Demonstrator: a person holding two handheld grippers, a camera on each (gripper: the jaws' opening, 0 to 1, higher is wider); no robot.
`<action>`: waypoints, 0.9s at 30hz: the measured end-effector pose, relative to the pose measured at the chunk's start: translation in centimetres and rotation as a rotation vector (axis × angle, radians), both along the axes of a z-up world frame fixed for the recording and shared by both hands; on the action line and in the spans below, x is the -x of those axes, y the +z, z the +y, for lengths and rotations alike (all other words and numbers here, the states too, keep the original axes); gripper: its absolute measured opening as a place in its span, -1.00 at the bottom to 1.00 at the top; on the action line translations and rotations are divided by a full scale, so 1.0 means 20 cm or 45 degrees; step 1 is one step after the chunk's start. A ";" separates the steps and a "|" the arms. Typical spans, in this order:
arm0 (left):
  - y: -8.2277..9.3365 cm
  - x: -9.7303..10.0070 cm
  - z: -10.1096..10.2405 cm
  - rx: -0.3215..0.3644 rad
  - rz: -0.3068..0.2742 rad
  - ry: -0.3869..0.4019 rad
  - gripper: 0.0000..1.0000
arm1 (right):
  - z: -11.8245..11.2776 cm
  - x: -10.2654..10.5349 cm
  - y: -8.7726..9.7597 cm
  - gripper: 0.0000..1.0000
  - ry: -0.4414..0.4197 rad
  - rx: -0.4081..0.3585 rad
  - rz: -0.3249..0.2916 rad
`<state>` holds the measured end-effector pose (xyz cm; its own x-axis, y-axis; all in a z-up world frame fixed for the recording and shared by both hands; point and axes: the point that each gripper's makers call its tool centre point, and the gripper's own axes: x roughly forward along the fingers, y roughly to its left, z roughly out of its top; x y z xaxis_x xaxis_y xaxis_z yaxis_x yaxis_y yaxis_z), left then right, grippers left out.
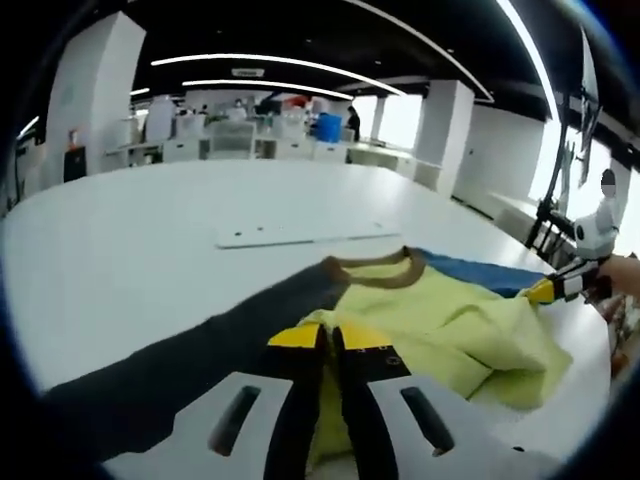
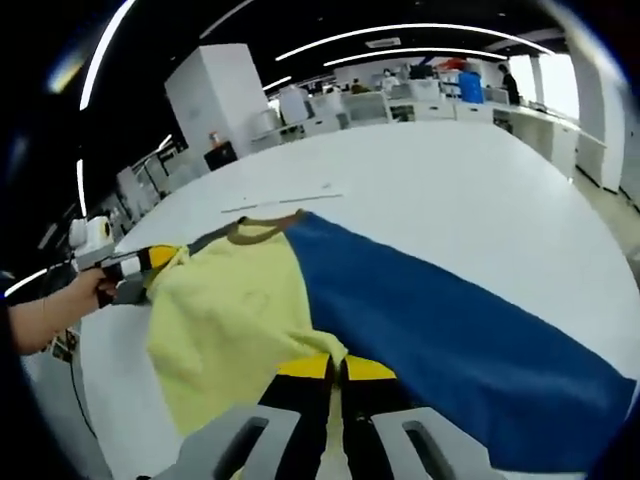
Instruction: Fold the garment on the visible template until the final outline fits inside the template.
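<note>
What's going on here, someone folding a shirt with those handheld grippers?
Yes. A person works a yellow shirt with a brown collar on a white table, one gripper in each hand. The left gripper and the right gripper are each shut on an edge of the yellow fabric, which is lifted and bunched. The blue sleeve and the dark grey sleeve lie spread out flat. A thin white board lies beyond the collar.

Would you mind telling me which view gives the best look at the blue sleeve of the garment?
The right gripper view: there the blue sleeve stretches across the white table nearly full length, beside the yellow body. The left gripper view shows just a narrow blue strip behind the yellow fabric.
</note>
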<state>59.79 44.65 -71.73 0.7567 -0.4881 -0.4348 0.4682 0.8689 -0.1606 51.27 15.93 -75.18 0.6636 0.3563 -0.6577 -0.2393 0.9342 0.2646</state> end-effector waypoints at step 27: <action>0.07 0.37 0.03 0.001 -0.021 -0.367 -0.44 | 0.13 0.33 0.08 -0.05 0.123 0.031 0.101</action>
<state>52.38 45.29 -70.36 0.5938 -0.6842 -0.4234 0.6983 0.6997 -0.1513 44.68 18.53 -73.68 0.5725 0.3991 -0.7162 -0.3074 0.9143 0.2638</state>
